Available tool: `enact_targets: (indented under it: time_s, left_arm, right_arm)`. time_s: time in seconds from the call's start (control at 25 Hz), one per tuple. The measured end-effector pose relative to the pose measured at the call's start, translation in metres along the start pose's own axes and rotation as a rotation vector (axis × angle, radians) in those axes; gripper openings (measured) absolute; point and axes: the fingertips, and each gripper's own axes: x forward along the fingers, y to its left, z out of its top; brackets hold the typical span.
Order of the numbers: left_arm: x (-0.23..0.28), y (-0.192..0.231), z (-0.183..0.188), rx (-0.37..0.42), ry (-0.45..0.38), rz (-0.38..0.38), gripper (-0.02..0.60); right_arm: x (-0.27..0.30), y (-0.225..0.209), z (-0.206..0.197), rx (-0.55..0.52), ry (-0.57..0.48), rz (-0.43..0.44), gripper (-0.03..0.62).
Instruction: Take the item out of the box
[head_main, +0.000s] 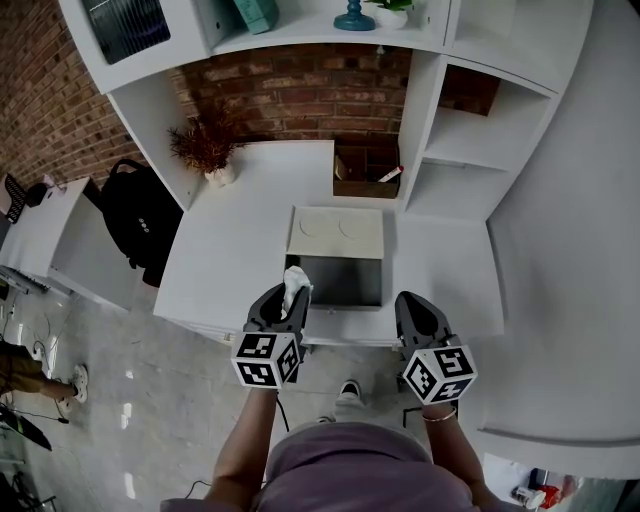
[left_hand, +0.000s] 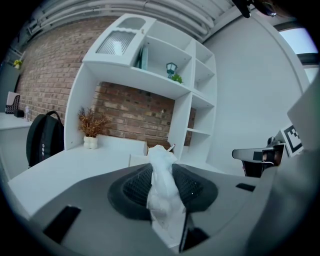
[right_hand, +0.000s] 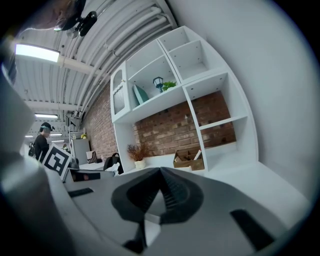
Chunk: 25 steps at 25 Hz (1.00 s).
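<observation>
The box (head_main: 337, 284) lies open at the desk's front edge, its dark inside showing and its white lid (head_main: 336, 231) folded back. My left gripper (head_main: 289, 303) hangs over the box's near left corner, shut on a crumpled white item (head_main: 294, 284). In the left gripper view that item (left_hand: 162, 186) stands up between the ribbed pads (left_hand: 137, 186) of the left gripper (left_hand: 163, 174). My right gripper (head_main: 413, 308) floats at the box's near right corner, its jaws together with nothing in them. In its own view the right gripper (right_hand: 160, 176) shows the jaw tips meeting.
A wooden organiser (head_main: 362, 178) with a pen sits at the back of the white desk (head_main: 240, 245), and a vase of dried plants (head_main: 208, 152) stands at the back left. White shelves (head_main: 470, 150) rise on the right. A black backpack (head_main: 140, 220) leans left of the desk.
</observation>
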Motion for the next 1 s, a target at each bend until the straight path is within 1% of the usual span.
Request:
enact_targets:
  time_s: [1.0]
  left_arm:
    - [0.012, 0.003, 0.003, -0.017, -0.009, -0.005, 0.130]
  right_arm:
    - [0.012, -0.003, -0.002, -0.012, 0.003, -0.015, 0.000]
